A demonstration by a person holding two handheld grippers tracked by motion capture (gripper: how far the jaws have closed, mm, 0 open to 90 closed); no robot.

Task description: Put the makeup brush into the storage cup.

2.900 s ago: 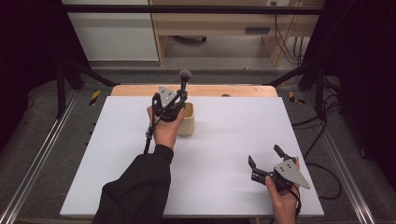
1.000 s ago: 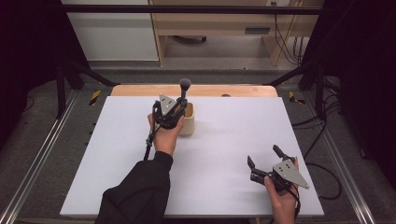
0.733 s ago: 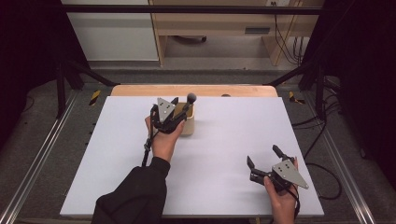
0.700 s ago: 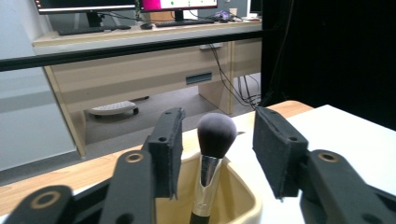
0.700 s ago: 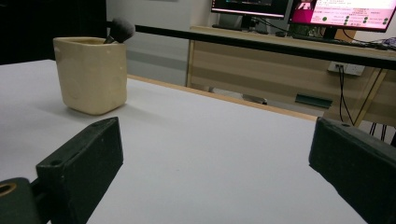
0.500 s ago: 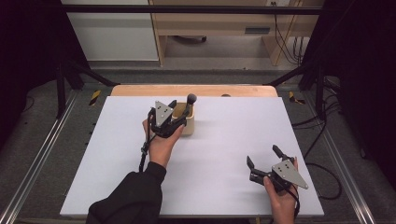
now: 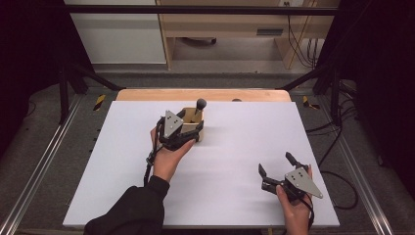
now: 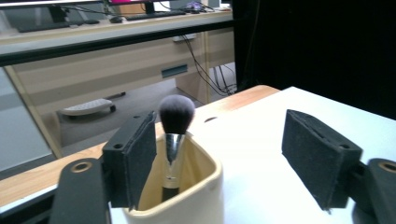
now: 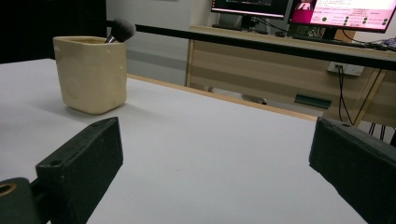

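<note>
- So there's a cream-coloured ceramic-looking cup (image 7: 195, 128) with rounded corners and a smooth, slightly glossy wall, sitting toward the far side of the white matte tabletop (image 7: 235, 147).
- Standing in it is a makeup brush (image 8: 173, 140) with a dark fluffy dome of bristles, a shiny silver metal ferrule and a black handle. It leans against the cup's rim, bristles poking out above.
- The left gripper (image 7: 183, 134) is right at the near side of the cup. Its jaws have just been opening and now stand apart; in the left gripper view the left pad (image 8: 133, 158) sits just beside the cup's rim and the brush, not pressing on either, while the other pad hangs well off to the right over bare table.
- Pads are blocky black foam-ish rubber with a fine grainy texture.
- The right gripper (image 7: 278, 169) is at the near right of the table, well apart from the cup, jaws spread wide with nothing between them.
- A light wooden edge strip (image 7: 203, 94) runs along the table's far side, with a pale wooden desk (image 7: 230, 29) and cables behind it. Monitors (image 9: 299, 9) glow in the right gripper view.
- Nothing sits between the right gripper and the cup, just bare tabletop.
</note>
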